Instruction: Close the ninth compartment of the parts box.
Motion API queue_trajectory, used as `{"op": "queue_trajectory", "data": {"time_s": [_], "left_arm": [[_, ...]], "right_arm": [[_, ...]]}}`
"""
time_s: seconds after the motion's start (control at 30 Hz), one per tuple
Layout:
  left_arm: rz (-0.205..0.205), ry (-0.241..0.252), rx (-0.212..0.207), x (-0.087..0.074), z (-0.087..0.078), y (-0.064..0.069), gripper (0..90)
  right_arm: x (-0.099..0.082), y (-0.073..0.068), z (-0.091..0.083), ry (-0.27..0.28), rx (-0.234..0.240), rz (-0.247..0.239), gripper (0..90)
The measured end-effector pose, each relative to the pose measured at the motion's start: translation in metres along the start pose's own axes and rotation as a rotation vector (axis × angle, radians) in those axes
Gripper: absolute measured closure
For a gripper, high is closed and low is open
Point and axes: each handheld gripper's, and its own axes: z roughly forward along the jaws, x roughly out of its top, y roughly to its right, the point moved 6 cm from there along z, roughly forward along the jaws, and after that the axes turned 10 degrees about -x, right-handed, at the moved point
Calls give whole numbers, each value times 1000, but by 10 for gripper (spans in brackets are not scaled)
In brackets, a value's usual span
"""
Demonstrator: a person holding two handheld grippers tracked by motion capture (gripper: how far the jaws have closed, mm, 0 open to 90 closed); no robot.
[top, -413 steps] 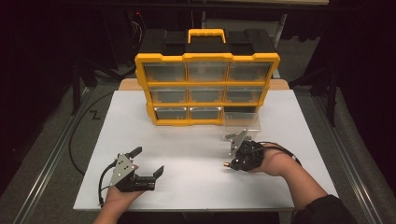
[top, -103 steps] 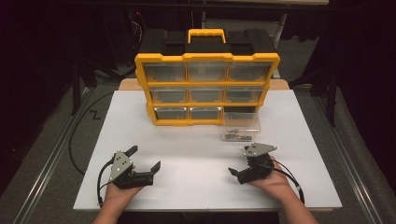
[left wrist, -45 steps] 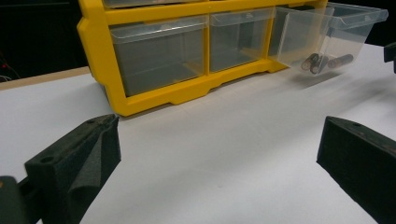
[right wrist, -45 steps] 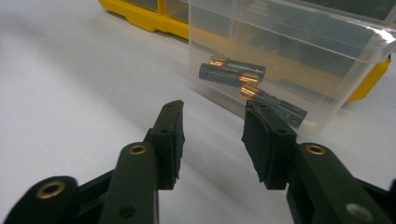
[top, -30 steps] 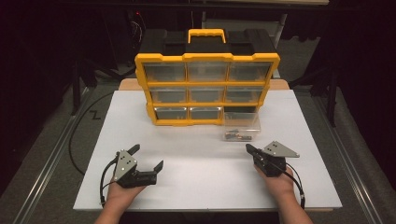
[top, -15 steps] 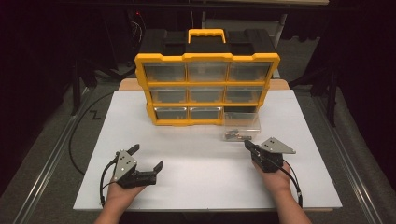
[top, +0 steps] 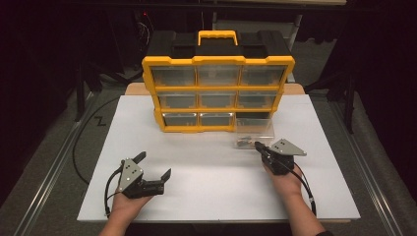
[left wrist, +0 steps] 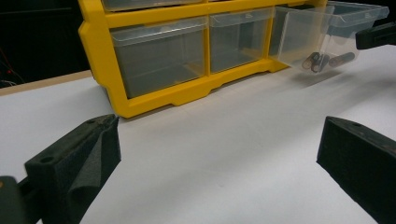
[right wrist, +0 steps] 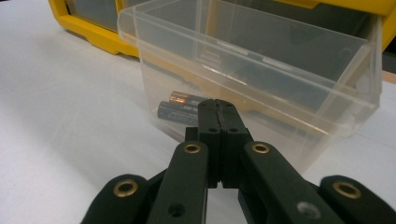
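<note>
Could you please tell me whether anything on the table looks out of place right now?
Yes: the clear plastic drawer sticks far out of the yellow organiser cabinet's bottom-right slot, while the other drawers sit flush. A few batteries lie loose inside it. The shut right gripper points at its front.

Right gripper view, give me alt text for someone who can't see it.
The right gripper, shut and empty, points at the front wall of a clear plastic drawer holding batteries, pulled out of a yellow organizer onto a white table.
</note>
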Motion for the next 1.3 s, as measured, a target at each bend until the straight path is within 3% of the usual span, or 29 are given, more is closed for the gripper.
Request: {"op": "queue_trajectory", "data": {"time_s": [0.3, 1.3], "left_arm": [[7, -3, 1, 0, -1, 1, 1], [-4, 9, 6, 0, -3, -2, 1]], "right_arm": [[8, -2, 1, 32, -7, -2, 900], [11, 5, 4, 44, -14, 5, 900]]}}
